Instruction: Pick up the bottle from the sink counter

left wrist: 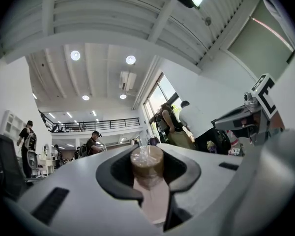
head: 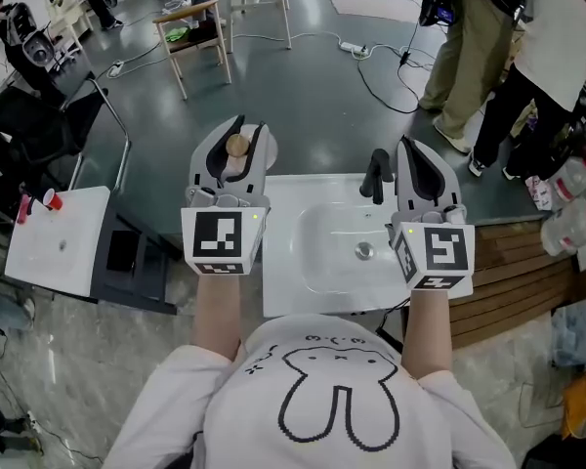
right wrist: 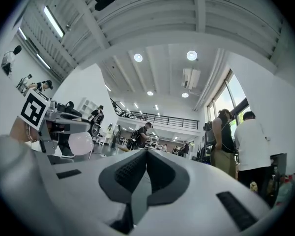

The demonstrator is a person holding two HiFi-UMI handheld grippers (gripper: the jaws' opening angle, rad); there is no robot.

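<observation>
Across the upper half of the head view spreads a grey floor (head: pixel 303 96), with cables lying on it and two people standing at the upper right (head: pixel 508 57). Below it, at the centre of the frame, sits the white sink counter (head: pixel 283 262), its basin toward the right. At the left edge lies a second white sink (head: pixel 59 242), and a wooden chair (head: pixel 197 37) stands at the upper left. A strip of wooden planks (head: pixel 518 272) runs along the counter's right side.

The left gripper (head: pixel 242 135) is held up at the counter's far left corner, its marker cube toward the person. Its jaws are clamped on the bottle (head: pixel 236 148). The left gripper view shows the dark pads pressing on both sides of the bottle, just under its brown, film-wrapped cap, with the pale pink body running down between the jaws. The bottle is clear of the counter and shows against the grey floor.

The right gripper (head: pixel 417 159) is raised over the basin's far right rim, and its jaws are pressed together with nothing between them. Just to its left a black faucet (head: pixel 375 176) stands at the back of the basin. The small metal drain (head: pixel 364 251) sits in the basin's middle.
</observation>
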